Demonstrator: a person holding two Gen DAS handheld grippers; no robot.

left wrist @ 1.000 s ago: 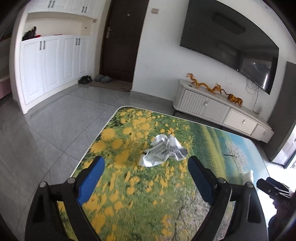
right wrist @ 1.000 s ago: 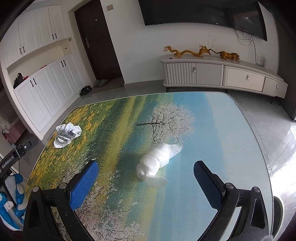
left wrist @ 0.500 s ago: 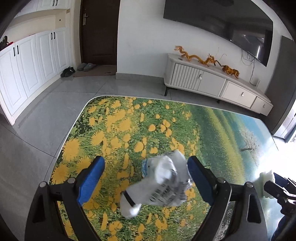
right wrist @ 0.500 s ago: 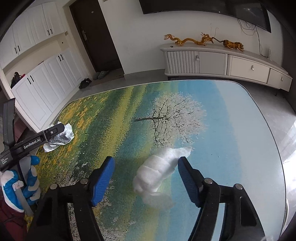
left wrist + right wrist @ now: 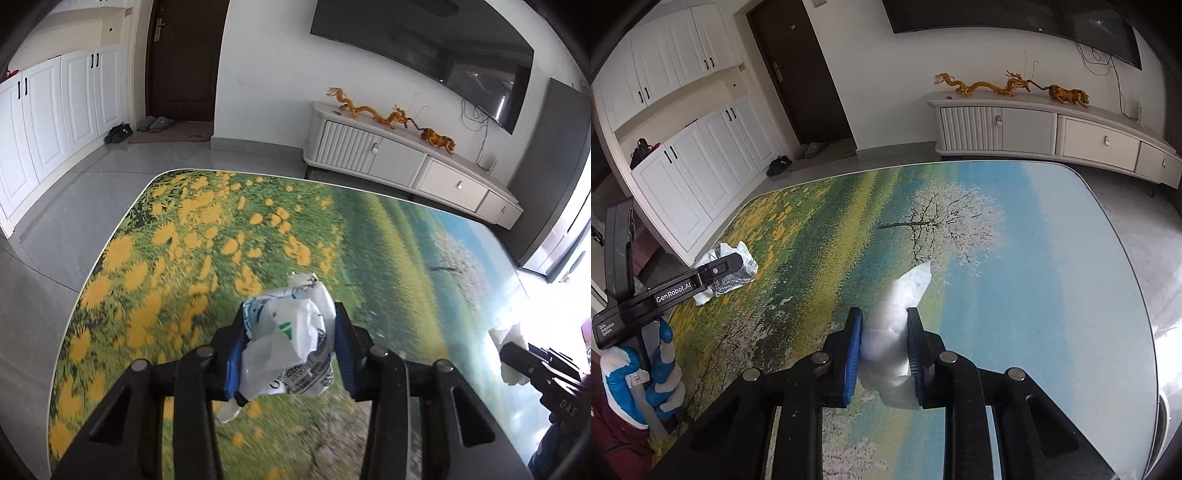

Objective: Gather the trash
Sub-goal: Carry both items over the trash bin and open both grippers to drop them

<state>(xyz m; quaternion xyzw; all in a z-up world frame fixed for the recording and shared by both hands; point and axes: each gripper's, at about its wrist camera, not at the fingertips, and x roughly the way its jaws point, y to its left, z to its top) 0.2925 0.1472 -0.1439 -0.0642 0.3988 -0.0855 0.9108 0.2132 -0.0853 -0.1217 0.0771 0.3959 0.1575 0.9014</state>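
Left tongs: as their jaws close, my left gripper [image 5: 289, 345] has the crumpled printed wrapper [image 5: 286, 347] between its blue pads [image 5: 233, 360], both touching it, over the yellow-flower end of the table [image 5: 155, 258].
Right tongs: my right gripper [image 5: 882, 350] is closing too, narrow, blue pads [image 5: 852, 347] pressing both sides of the white tissue wad [image 5: 892, 332]; its tip pokes out ahead.
Around: painted tree [image 5: 945, 221] just beyond the wad; white TV cabinet [image 5: 1052, 136] with gold dragon figures [image 5: 982, 84] well past the table.
In the way: nothing between pads and trash.
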